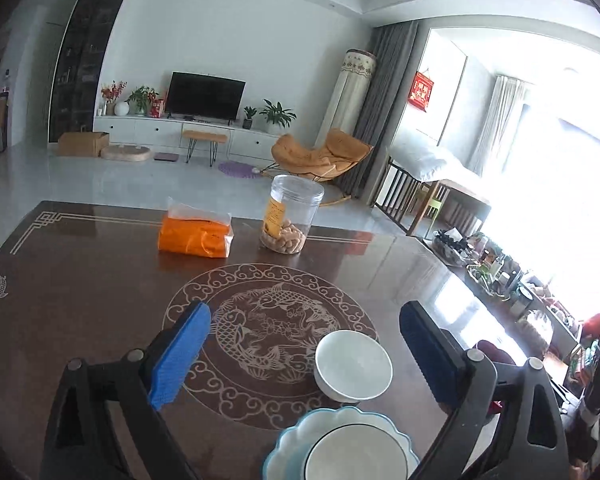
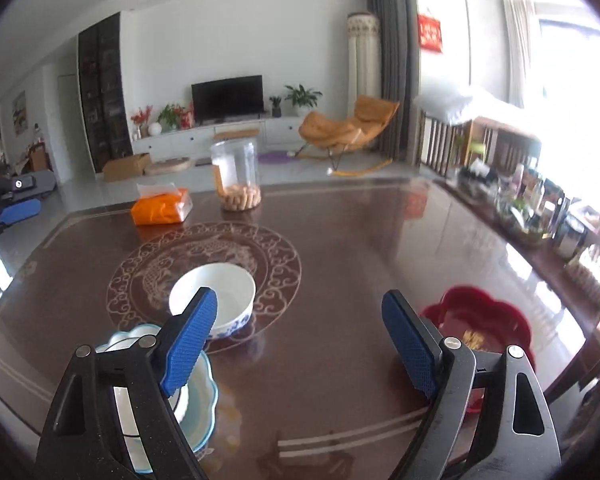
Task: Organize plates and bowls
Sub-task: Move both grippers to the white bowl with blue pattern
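Note:
A white bowl (image 1: 353,364) with a blue pattern outside stands on the dark wooden table (image 1: 80,300), on its carved fish medallion; it also shows in the right wrist view (image 2: 216,292). Nearer me, a white dish (image 1: 356,456) sits in a light-blue scalloped plate (image 1: 288,444), which shows in the right wrist view (image 2: 204,396) too. A red scalloped plate (image 2: 480,316) lies at the right. My left gripper (image 1: 306,344) is open and empty above the bowl. My right gripper (image 2: 300,336) is open and empty, between the bowl and the red plate.
An orange packet (image 1: 196,234) and a clear jar of snacks (image 1: 290,216) stand at the table's far side. Trays of bottles and clutter (image 2: 536,208) line the right edge. The left gripper's blue pad (image 2: 18,212) shows at the far left.

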A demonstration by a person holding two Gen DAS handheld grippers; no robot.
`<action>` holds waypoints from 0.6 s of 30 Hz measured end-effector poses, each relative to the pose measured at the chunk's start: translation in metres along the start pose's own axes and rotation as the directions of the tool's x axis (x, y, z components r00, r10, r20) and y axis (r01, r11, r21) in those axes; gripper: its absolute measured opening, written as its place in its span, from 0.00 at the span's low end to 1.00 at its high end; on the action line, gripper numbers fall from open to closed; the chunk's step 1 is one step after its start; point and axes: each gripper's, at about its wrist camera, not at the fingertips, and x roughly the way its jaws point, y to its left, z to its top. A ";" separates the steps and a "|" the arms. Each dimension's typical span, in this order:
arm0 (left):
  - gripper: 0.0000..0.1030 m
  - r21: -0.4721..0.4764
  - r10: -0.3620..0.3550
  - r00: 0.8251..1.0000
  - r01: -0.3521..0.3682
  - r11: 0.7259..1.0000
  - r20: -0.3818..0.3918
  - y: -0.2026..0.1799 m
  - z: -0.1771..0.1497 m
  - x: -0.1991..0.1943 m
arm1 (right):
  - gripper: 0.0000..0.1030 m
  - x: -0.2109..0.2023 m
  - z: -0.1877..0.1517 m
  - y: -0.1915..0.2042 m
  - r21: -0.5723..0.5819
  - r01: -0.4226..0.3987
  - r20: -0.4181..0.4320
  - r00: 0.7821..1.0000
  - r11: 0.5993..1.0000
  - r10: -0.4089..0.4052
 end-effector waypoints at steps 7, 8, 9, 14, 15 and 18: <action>0.92 0.242 0.129 0.872 -0.013 0.970 -0.472 -0.005 -0.021 0.111 | 0.84 0.066 0.015 -0.018 0.253 -0.177 -0.317 0.914 0.951 0.254; 0.92 0.227 0.119 0.848 0.001 0.974 -0.517 -0.004 -0.021 0.129 | 0.84 0.082 0.017 -0.016 0.270 -0.180 -0.363 0.891 0.946 0.273; 0.92 0.207 0.104 0.820 0.019 0.978 -0.563 -0.004 -0.021 0.147 | 0.84 0.096 0.019 -0.014 0.288 -0.182 -0.391 0.874 0.940 0.289; 0.84 0.189 0.115 0.703 0.028 0.982 -0.702 -0.012 -0.037 0.216 | 0.84 0.167 0.024 -0.006 0.366 -0.140 -0.536 0.777 0.920 0.331; 0.77 0.192 0.126 0.695 0.017 0.981 -0.708 -0.013 -0.039 0.225 | 0.84 0.179 0.022 -0.003 0.374 -0.132 -0.562 0.756 0.918 0.337; 0.59 0.173 0.126 0.668 0.004 0.985 -0.733 -0.014 -0.046 0.247 | 0.82 0.203 0.016 0.005 0.320 -0.087 -0.616 0.737 0.943 0.277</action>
